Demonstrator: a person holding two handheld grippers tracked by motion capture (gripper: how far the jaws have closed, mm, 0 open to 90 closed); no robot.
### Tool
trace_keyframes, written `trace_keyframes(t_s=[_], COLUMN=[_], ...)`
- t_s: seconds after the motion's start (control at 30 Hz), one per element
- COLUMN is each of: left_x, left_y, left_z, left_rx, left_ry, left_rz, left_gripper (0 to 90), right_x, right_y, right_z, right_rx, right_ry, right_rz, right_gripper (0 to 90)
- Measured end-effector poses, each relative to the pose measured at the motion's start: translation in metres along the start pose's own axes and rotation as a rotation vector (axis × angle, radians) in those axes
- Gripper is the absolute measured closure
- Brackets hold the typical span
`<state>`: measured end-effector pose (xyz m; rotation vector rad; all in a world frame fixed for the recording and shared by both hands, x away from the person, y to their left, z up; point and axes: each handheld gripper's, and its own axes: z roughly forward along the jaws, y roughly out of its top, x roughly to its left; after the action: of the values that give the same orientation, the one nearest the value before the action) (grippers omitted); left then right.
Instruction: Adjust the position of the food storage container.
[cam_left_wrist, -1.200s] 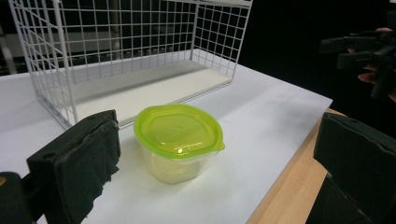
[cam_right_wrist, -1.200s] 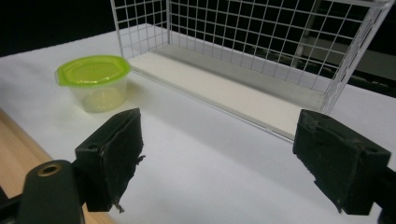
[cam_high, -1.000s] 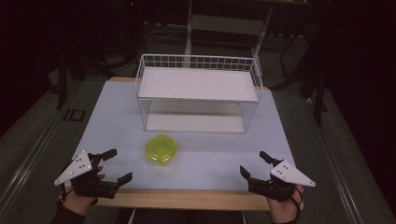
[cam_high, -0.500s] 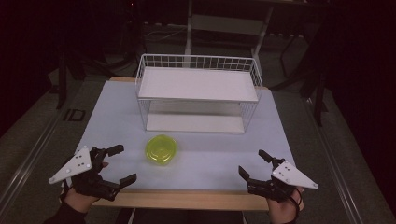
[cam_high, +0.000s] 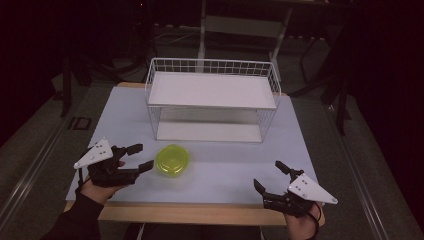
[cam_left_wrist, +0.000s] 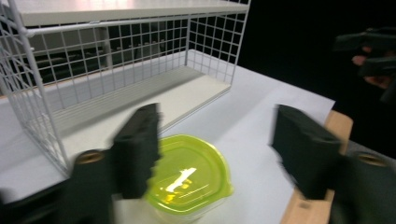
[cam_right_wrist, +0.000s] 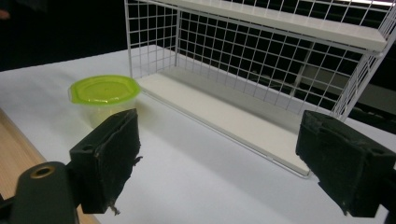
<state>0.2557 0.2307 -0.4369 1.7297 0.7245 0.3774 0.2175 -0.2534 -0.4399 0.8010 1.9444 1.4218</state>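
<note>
A lidded yellow-green container sits on the white counter just left of centre in the high view, in front of a white wire shelf rack that stands toward the top of the frame. The left hand-held gripper, at the lower left of that view, points its two black jaws toward the container from the left; the jaw tips stand just beside the container's left edge, one above the other in the frame, with no contact visible. Its jaws have just been closing and are still parted, with nothing pressed between them. In the left gripper view the container lies low in the frame, partly behind the left jaw and reaching into the gap between the two, while the right jaw stands well apart from it over the counter's wooden edge. The picture is blurred, so whether the left jaw touches the lid cannot be told. The right hand-held gripper, at the lower right of the high view, rests near the front edge of the counter with jaws spread wide and empty, well apart from the container. In the right gripper view the container appears at the upper left, above the left jaw, with the rack across the upper right.
</note>
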Motion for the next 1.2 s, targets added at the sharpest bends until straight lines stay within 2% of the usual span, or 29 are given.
trace_keyframes(t_s=[0.03, 0.1, 0.13, 0.17, 0.2, 0.27, 0.37, 0.4, 0.47, 0.5, 0.53, 0.6, 0.77, 1.0, 1.13, 1.2], left_x=[0.002, 0.005, 0.007, 0.009, 0.011, 0.015, 0.02, 0.022, 0.025, 0.025, 0.029, 0.033, 0.04, 0.037, 0.029, 0.026], left_y=[-0.001, -0.004, -0.006, -0.008, -0.01, -0.015, -0.023, -0.026, -0.029, -0.029, -0.034, -0.039, -0.053, -0.06, -0.062, -0.063], left_z=[0.002, 0.005, 0.007, 0.009, 0.011, 0.016, 0.023, 0.025, 0.029, 0.029, 0.034, 0.038, 0.054, 0.069, 0.076, 0.079], left_rx=[0.003, 0.028, 0.042, 0.06, 0.072, 0.105, 0.155, 0.175, 0.21, 0.21, 0.257, 0.296, 0.379, 0.414, 0.433, 0.446], left_ry=[-0.009, 0.008, 0.011, 0.028, 0.03, 0.042, 0.047, 0.066, 0.081, 0.081, 0.128, 0.155, 0.134, 0.074, 0.039, 0.038], left_rz=[-0.004, -0.009, -0.021, -0.025, -0.024, -0.024, -0.036, -0.025, -0.041, -0.041, -0.036, -0.057, -0.112, -0.156, -0.143, -0.141], left_gripper=[47.6, 59.1, 68.1, 68.1, 77.2, 77.7, 86.8, 89.0, 90.0, 90.0, 90.0, 90.0, 90.0, 90.0, 90.0, 90.0], right_x=[0.0, 0.001, 0.001, 0.001, 0.001, 0.001, 0.002, 0.002, 0.002, 0.002, 0.002, 0.002, 0.003, 0.002, 0.002, 0.002], right_y=[0.0, 0.0, 0.0, 0.0, 0.0, 0.0, 0.0, 0.0, 0.0, 0.0, 0.0, 0.0, -0.001, -0.001, -0.002, -0.002], right_z=[0.0, 0.0, 0.0, 0.0, 0.001, 0.001, 0.001, 0.001, 0.002, 0.002, 0.001, 0.001, 0.002, 0.003, 0.003, 0.003], right_rx=[0.0, -0.002, 0.001, 0.001, 0.003, 0.005, 0.007, 0.006, 0.008, 0.008, 0.008, 0.008, 0.015, 0.021, 0.025, 0.026], right_ry=[0.0, 0.004, 0.001, 0.001, 0.012, 0.009, 0.015, 0.017, 0.018, 0.018, 0.019, 0.018, 0.023, 0.027, 0.029, 0.028], right_rz=[-0.002, -0.003, -0.006, -0.006, -0.001, 0.001, -0.002, -0.001, -0.003, -0.003, -0.003, -0.004, 0.0, 0.004, 0.008, 0.007], right_gripper=[13.6, 13.6, 13.6, 13.6, 13.6, 13.6, 13.6, 13.6, 13.6, 13.6, 13.6, 13.6, 13.6, 13.6, 13.6, 13.6])
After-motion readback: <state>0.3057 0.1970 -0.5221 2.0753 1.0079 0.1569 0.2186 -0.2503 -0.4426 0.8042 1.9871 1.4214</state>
